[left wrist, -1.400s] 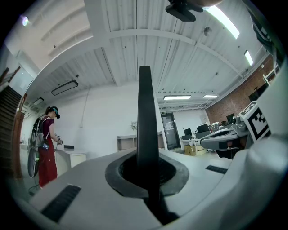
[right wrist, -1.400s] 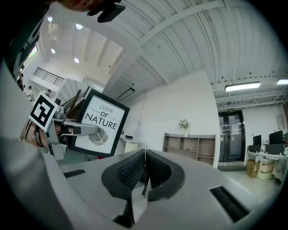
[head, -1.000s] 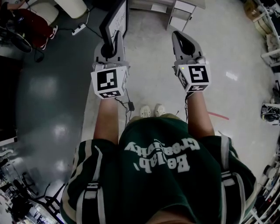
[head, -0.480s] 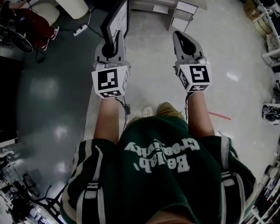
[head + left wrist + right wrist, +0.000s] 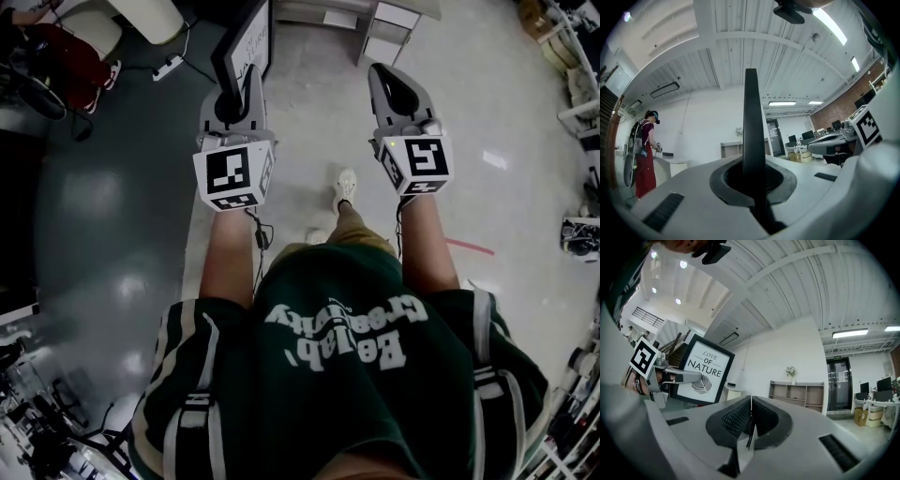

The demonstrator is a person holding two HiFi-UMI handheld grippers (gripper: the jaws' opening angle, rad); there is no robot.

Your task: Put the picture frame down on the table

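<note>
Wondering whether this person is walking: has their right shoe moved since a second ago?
Yes. The right shoe has stepped forward, up the head view, toward the white cabinet.

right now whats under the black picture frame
Only bare polished floor; no table shows beneath it. The black rectangular picture frame hangs clamped in the left claw. The frame itself covers the floor patch directly below.

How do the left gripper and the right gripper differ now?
The left gripper is shut on the black edge of the picture frame; the right gripper is shut on nothing. That edge holds the left gripper's jaws slightly apart; the right gripper's jaws meet. Both point forward, side by side.
</note>
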